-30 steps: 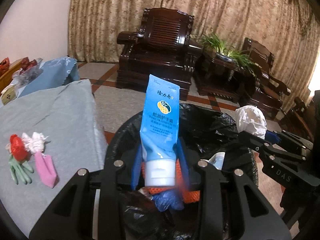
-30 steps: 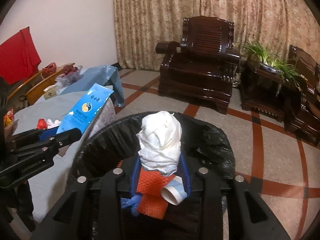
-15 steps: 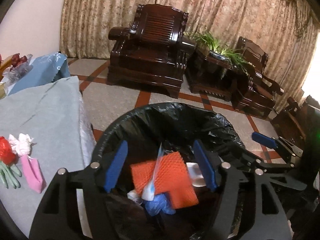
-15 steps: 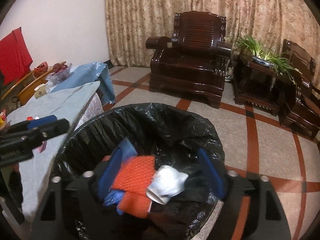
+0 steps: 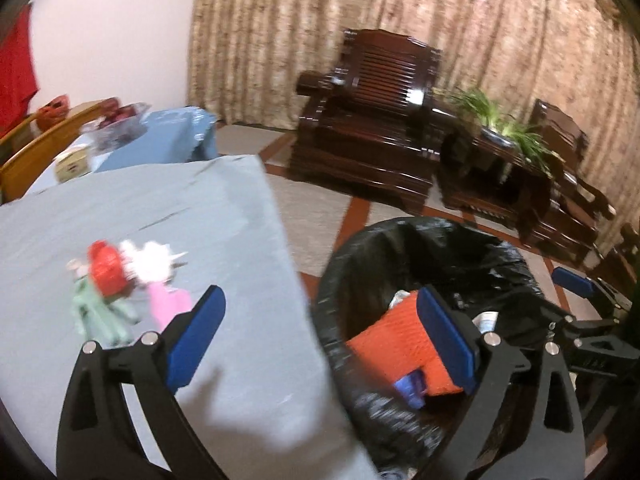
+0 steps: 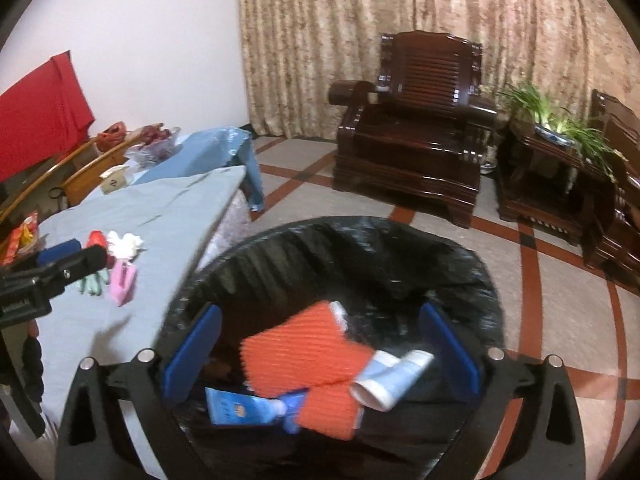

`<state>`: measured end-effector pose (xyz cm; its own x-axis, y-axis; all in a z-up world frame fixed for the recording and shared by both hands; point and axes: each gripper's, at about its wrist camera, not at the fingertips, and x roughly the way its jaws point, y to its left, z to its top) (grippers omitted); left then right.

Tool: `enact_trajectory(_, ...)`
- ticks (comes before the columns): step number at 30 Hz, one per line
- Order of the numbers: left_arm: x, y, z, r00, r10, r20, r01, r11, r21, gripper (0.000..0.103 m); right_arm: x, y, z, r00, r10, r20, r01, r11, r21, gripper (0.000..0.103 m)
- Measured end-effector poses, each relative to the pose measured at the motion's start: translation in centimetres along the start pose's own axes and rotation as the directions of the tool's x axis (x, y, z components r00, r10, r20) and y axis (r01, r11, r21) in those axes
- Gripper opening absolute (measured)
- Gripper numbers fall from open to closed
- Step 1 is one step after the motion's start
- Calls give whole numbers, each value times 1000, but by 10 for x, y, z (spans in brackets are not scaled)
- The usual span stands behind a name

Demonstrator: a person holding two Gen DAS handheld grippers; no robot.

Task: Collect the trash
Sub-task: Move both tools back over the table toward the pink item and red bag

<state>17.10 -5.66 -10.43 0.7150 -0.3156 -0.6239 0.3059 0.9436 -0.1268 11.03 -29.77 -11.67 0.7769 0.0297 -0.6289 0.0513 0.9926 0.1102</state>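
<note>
Opening jaws: our left gripper [image 5: 320, 336] and right gripper [image 6: 320, 354] both spread wide, nothing between them
Trash in bin [image 6: 472, 264]: blue tube [image 6: 240, 410], orange net [image 6: 300, 350], dropped there for collecting
Trash left: red wrapper [image 5: 106, 268], pink piece [image 5: 166, 306] on table [image 5: 168, 208]
Pose: both tilt downward; left over table edge, right above bin

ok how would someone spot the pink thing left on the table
Start at the grey-blue cloth-covered table to the left of the black-lined trash bin. A small cluster of items lies on it near the bin-side edge. The pink piece is the flat one nearest the bin, beside a white crumpled wad, a red lump and a green glove.
</note>
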Motion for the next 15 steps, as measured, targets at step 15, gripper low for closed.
enact_trajectory(15, -61, 118, -29, 960, 279, 34, -274, 955, -113, 94, 28, 112, 13, 989, 148, -12, -149, 981, -127, 97)
